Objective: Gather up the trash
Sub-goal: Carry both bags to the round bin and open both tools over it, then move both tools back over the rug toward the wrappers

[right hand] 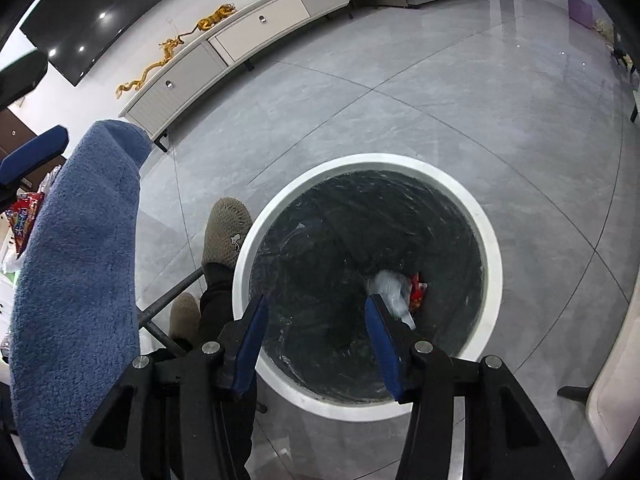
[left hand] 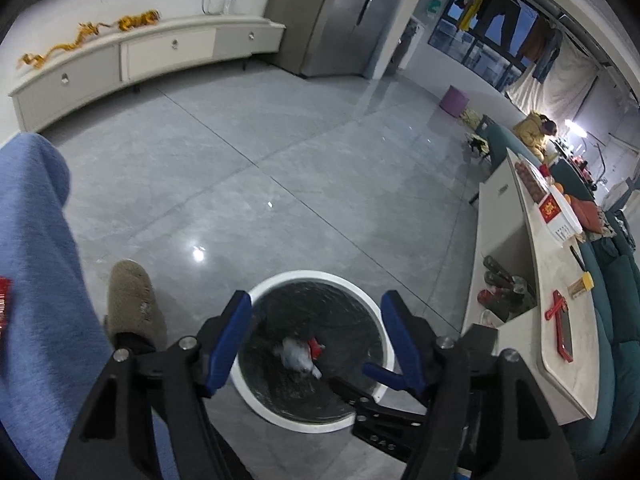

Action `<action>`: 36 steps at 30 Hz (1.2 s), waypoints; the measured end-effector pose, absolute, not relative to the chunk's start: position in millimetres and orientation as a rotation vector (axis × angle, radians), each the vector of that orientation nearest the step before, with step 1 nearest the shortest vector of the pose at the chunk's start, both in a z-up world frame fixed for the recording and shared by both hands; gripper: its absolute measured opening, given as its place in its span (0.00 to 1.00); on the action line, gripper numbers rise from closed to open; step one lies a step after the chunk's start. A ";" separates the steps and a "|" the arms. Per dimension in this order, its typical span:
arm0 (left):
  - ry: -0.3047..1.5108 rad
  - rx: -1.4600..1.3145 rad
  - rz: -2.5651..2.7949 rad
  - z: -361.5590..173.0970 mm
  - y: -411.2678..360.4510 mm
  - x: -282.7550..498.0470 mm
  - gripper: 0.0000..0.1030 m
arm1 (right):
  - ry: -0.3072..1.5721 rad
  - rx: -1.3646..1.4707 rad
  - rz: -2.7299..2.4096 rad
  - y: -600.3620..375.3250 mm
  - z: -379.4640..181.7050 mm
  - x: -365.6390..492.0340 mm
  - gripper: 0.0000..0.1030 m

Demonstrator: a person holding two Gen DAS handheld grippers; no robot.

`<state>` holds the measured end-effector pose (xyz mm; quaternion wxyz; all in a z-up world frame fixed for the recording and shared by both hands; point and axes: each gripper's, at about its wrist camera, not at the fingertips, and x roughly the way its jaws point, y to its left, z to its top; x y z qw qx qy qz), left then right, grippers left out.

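Both grippers hang over a round waste bin (right hand: pixel 490 240) with a white rim and a black liner, which stands on the grey tiled floor (left hand: pixel 280 152). The left gripper (left hand: pixel 316 300) points steeply down with its blue-padded jaws standing wide apart and nothing between the pads; through the gap the bin's mouth shows below. The right gripper (right hand: pixel 316 304) also tilts down over the bin, its jaws parted to a moderate gap, with no item pressed between the pads. The trash lies at the bottom of the bin: a crumpled white wrapper (right hand: pixel 390 286) touching a small red wrapper (right hand: pixel 418 290), both resting on the liner toward the right side in the right wrist view and clear of either gripper. In the left wrist view the same two pieces appear as a white lump (left hand: pixel 298 354) with a red scrap (left hand: pixel 316 346) just beside it. Beside the bin's left rim stands a person's foot in a tan slipper (right hand: pixel 226 228), with a blue fleece sleeve (right hand: pixel 80 260) filling the left of each view. A low white cabinet (left hand: pixel 160 52) runs along the far wall and carries a golden dragon ornament (left hand: pixel 86 34). A pale table (left hand: pixel 560 320) to the right of the bin holds red items.
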<state>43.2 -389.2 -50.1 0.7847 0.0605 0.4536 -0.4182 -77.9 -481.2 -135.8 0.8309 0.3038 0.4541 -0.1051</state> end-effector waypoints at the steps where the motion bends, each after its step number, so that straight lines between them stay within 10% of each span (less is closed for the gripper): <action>1: 0.964 0.126 -0.893 -44.3 -383.2 42.2 0.63 | 0.957 0.642 -0.229 -481.7 -132.4 -78.7 0.47; 36: 0.602 -0.143 -0.321 43.3 13.3 -23.3 0.64 | 0.686 0.280 -0.011 -295.6 60.1 -72.7 0.47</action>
